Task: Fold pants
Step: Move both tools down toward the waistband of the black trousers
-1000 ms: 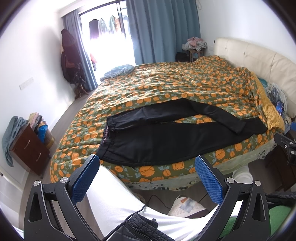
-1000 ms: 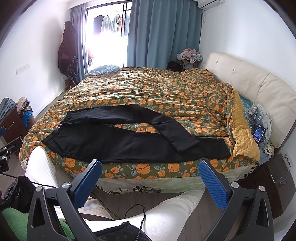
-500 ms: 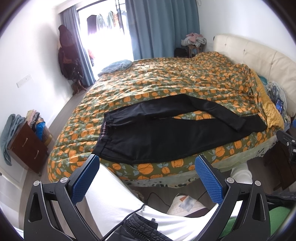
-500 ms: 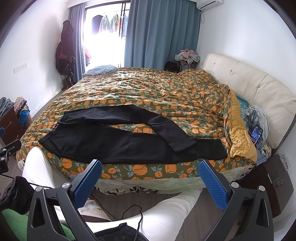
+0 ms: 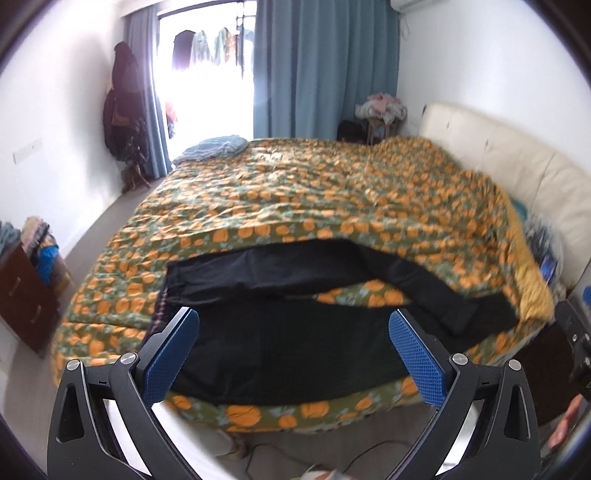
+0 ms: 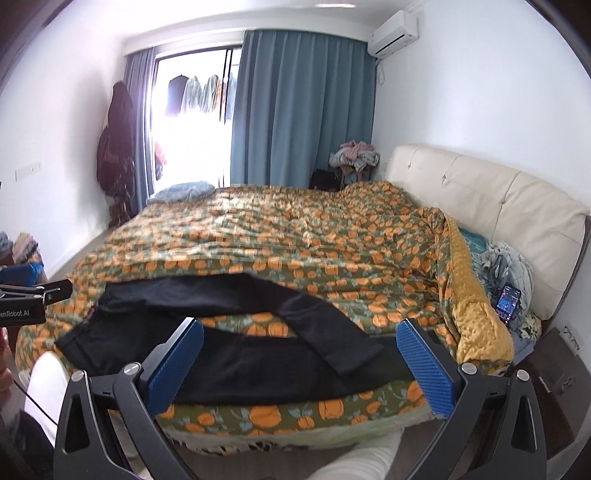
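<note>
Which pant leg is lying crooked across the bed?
The far leg of the black pants: it angles over the straight near leg at the cuff.

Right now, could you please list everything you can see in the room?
pants: one, black, spread flat at the bed's near edge, one leg angled across
bedspread: one, green with orange pumpkins, covering the bed
headboard: one, cream, right side
curtains: blue, beside the bright window
air conditioner: one, white, high on the wall
phone: one, dark, by the headboard
dresser: one, dark brown, left wall
left hand-held gripper: black with blue pads, open, empty
right hand-held gripper: black with blue pads, open, empty
</note>
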### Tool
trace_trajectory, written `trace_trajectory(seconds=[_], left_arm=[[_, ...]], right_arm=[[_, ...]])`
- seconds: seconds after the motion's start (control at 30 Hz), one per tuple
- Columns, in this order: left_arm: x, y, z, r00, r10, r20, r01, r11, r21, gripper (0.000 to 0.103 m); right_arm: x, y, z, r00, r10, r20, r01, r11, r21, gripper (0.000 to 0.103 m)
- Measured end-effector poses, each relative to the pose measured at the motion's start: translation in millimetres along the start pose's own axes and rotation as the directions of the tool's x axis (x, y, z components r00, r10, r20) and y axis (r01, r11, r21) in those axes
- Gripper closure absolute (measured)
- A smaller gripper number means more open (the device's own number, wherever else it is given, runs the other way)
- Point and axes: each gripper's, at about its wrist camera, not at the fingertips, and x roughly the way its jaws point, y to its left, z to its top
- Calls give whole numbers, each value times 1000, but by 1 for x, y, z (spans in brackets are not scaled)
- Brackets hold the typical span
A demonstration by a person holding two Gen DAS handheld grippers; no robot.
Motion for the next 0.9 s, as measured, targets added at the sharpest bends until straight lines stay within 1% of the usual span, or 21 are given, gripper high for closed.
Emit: trace_trajectory(seconds=[0.03, 0.1, 0.13, 0.17, 0.2, 0.23, 0.27, 0.3, 0.37, 0.43, 0.47, 0.53, 0.57, 0.6, 0.67, 0.73, 0.83, 0.9], left_arm=[[-1, 1, 3, 1000, 4, 13, -4, 1000, -12, 0], [1, 6, 7, 999, 31, 44, -30, 999, -28, 0], [4, 11, 7, 997, 52, 59, -51, 998, -32, 0], [11, 12, 7, 994, 80, 72, -78, 996, -32, 0], [19, 15, 6, 992, 100, 73, -98, 995, -28, 0], [28, 20, 3, 991, 117, 58, -116, 993, -20, 0], [38, 23, 0, 992, 124, 35, -124, 992, -11, 0], [51, 18, 0, 992, 124, 11, -124, 992, -2, 0], [76, 22, -7, 992, 110, -62, -110, 994, 2, 0], [96, 20, -9, 988, 107, -108, -108, 994, -5, 0], [105, 21, -11, 985, 117, -127, -118, 993, -3, 0], [121, 14, -12, 978, 144, -150, -143, 990, 17, 0], [129, 12, -12, 974, 157, -165, -153, 988, 34, 0], [136, 8, -11, 971, 160, -179, -155, 987, 45, 0], [149, 2, -11, 966, 151, -210, -142, 988, 59, 0], [160, -6, -13, 964, 112, -242, -100, 993, 61, 0], [169, -22, -12, 967, 65, -245, -47, 996, 78, 0], [171, -33, -10, 971, 46, -237, -23, 995, 98, 0]], right_arm=[[0, -4, 3, 999, 2, 34, -3, 1000, 31, 0], [2, -13, 8, 994, 33, 102, -42, 995, 92, 0], [4, -19, 9, 986, 74, 148, -92, 989, 119, 0], [8, -21, 10, 979, 109, 173, -132, 983, 126, 0], [18, -23, 11, 971, 157, 180, -180, 976, 122, 0], [28, -22, 11, 969, 187, 160, -206, 972, 114, 0], [41, -21, 10, 971, 207, 121, -220, 969, 109, 0], [53, -19, 5, 971, 227, 81, -235, 966, 109, 0], [74, -16, -5, 965, 262, 23, -263, 957, 120, 0], [87, -12, -21, 965, 261, -20, -257, 959, 118, 0], [96, -9, -28, 965, 257, -51, -251, 962, 105, 0], [121, 0, -45, 959, 236, -157, -232, 972, 42, 0], [130, 5, -50, 956, 222, -191, -225, 974, 9, 0], [134, 4, -57, 955, 214, -206, -221, 975, -12, 0], [143, 4, -60, 954, 214, -210, -224, 974, -27, 0], [151, 2, -61, 953, 217, -213, -226, 974, -20, 0], [166, -2, -66, 959, 178, -221, -185, 983, -11, 0], [169, -8, -64, 971, 131, -202, -133, 991, 3, 0]])
